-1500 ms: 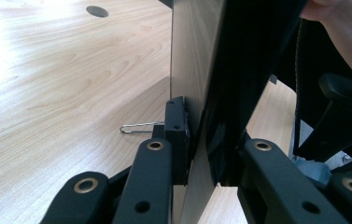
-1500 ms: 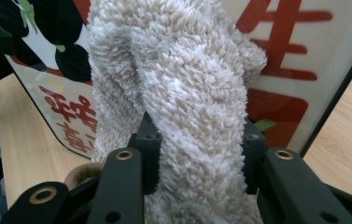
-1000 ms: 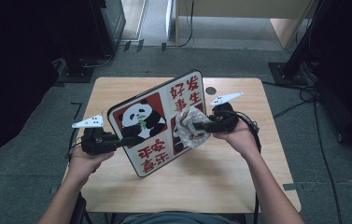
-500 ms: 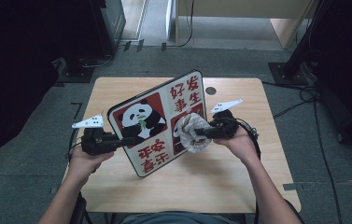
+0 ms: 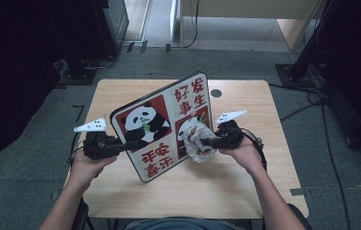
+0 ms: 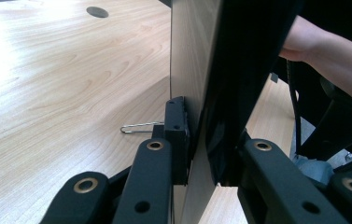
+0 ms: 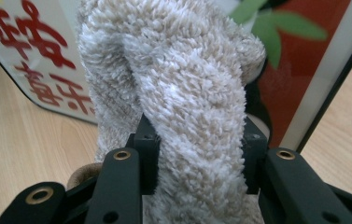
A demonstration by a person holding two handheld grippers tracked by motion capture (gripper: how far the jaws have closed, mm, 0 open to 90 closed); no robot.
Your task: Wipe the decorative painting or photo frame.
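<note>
A square panda sign board with red Chinese characters stands tilted on the wooden table. My left gripper is shut on the board's left edge, one jaw on each face. My right gripper is shut on a bunched beige fluffy cloth, which presses against the board's lower right panel. In the right gripper view the cloth bulges between the jaws, with the board's face right behind it.
A round cable hole sits in the table behind the board. A metal wire clip lies on the table by the board's back. Cables trail on the floor to the right. A forearm shows beyond the board.
The cloth in my right gripper has slid down and leftward across the board's right panel. The left gripper and board hold steady.
</note>
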